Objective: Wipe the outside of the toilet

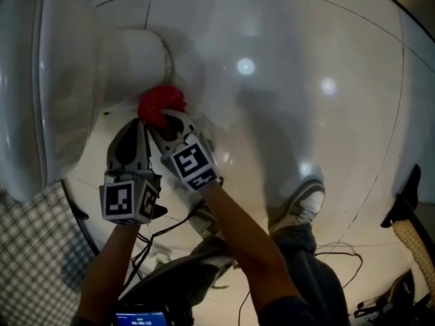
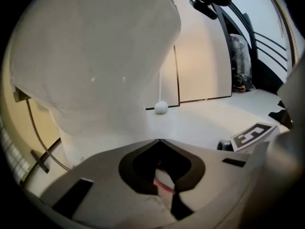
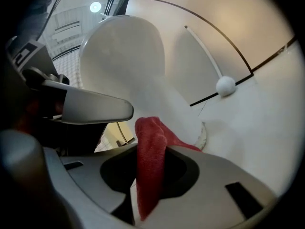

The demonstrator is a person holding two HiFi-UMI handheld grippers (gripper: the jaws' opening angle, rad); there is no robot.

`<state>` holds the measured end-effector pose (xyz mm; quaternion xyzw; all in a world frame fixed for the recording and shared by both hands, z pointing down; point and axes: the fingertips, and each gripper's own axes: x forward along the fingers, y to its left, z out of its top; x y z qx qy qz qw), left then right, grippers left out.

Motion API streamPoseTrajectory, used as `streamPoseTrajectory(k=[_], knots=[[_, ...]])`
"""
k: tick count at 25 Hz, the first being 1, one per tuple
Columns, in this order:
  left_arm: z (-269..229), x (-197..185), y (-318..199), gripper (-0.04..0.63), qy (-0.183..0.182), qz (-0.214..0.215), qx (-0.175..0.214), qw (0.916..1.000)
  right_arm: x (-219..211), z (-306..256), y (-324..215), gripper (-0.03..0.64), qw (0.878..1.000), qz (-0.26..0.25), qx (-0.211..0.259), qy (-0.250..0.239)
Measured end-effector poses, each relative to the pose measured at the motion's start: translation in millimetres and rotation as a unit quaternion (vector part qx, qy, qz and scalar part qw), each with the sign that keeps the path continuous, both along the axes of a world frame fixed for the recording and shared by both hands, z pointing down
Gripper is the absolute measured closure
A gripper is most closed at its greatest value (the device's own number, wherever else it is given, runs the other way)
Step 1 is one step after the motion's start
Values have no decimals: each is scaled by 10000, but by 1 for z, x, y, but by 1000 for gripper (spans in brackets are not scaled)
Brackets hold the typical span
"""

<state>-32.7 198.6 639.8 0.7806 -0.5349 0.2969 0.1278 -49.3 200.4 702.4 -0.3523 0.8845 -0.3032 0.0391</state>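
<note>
The white toilet (image 1: pixel 47 80) fills the left of the head view, its pedestal (image 1: pixel 136 56) reaching toward the middle. A red cloth (image 1: pixel 161 103) is pressed against the pedestal's lower side. My right gripper (image 1: pixel 168 119) is shut on that cloth. In the right gripper view the cloth (image 3: pixel 148 168) hangs between the jaws, with the toilet (image 3: pixel 124 56) just beyond. My left gripper (image 1: pixel 134 129) sits close beside the right one, to its left. Its jaws meet at the tips (image 2: pixel 159 140), pointing at the toilet's side (image 2: pixel 95 66), and I see nothing held in them.
A person's shoe (image 1: pixel 304 206) stands on the glossy white floor (image 1: pixel 285 80) to the right. Cables (image 1: pixel 155 235) trail below the grippers. Checked tiling (image 1: pixel 34 257) lies at bottom left. A white ball on a thin rod (image 3: pixel 225 85) stands by the wall behind the toilet.
</note>
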Motion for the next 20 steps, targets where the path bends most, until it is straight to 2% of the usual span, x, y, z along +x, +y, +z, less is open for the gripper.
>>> streamPoseTrajectory(k=[3, 9, 11, 16, 20], knots=[[-8, -12, 12, 589, 56, -86, -32, 9999, 5, -20, 7, 525, 9999, 92, -48, -2], [-66, -39, 38, 589, 408, -877, 15, 9953, 12, -109, 37, 525, 9994, -269, 114, 200], [-93, -48, 48, 589, 514, -1159, 84, 9919, 6, -143, 50, 525, 9978, -566, 161, 294], [-147, -99, 83, 589, 701, -2061, 148, 9759, -42, -213, 84, 525, 9877, -1465, 234, 493], [-171, -147, 131, 589, 756, -2939, 222, 9526, -87, -251, 118, 525, 9714, -2288, 372, 509]])
